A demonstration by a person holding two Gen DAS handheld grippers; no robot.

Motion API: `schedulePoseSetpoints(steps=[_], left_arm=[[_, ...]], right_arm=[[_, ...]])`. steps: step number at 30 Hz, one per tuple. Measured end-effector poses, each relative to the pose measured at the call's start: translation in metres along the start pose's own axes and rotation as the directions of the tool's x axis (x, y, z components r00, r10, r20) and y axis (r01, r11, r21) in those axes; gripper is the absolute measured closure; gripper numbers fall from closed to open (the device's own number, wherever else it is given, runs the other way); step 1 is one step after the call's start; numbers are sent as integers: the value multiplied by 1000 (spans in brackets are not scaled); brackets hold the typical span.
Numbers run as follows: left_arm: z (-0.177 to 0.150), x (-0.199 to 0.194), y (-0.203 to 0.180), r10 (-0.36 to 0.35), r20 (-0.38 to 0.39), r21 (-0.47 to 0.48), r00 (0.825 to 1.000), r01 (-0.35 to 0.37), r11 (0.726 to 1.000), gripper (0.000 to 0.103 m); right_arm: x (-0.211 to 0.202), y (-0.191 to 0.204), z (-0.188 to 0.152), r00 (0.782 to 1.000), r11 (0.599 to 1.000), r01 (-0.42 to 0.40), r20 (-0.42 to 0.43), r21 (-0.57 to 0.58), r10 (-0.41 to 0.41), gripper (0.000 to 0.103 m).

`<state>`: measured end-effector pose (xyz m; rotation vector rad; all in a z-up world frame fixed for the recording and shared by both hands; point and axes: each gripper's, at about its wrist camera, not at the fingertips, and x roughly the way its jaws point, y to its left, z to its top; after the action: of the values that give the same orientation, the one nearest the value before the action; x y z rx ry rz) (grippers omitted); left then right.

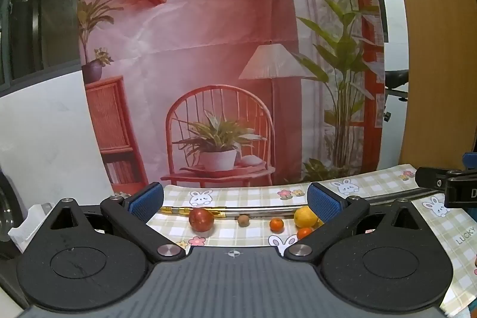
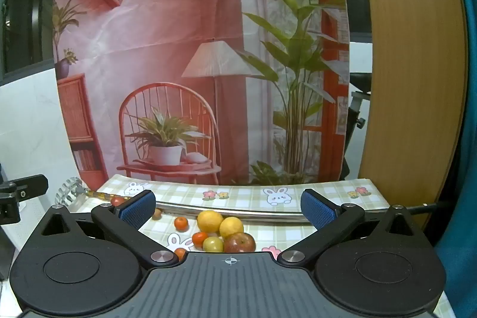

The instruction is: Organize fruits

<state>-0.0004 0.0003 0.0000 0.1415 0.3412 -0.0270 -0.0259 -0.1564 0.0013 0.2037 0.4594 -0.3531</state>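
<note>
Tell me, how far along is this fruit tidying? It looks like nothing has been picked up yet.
Nothing looks done. The fruits lie loose on the checked tablecloth: a red apple apart at the left, two yellow citrus and small orange ones clustered with another apple. Nothing is in hand: the left gripper and right gripper hang open and empty. All the sorting remains.

Ahead of the left gripper [image 1: 235,203], on the worktop [image 1: 256,234], an apple [image 1: 201,220] lies to the left, a small nut-like fruit [image 1: 243,220] in the middle, and a tangerine [image 1: 276,224] to its right. Ahead of the right gripper [image 2: 228,206], two lemons [image 2: 210,221] touch behind another apple [image 2: 240,242]. A metal rod [image 2: 268,213] lies across behind them all.
</note>
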Motion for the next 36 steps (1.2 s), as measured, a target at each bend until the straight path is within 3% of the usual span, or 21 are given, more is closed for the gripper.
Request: schedulePoseSetpoints(steps=[36], left_arm=[[0,-7,1,6,16,31,1000,-7,1000,0]], right_arm=[[-4,-3,4,1000,1000,-3,2,1,3,0]])
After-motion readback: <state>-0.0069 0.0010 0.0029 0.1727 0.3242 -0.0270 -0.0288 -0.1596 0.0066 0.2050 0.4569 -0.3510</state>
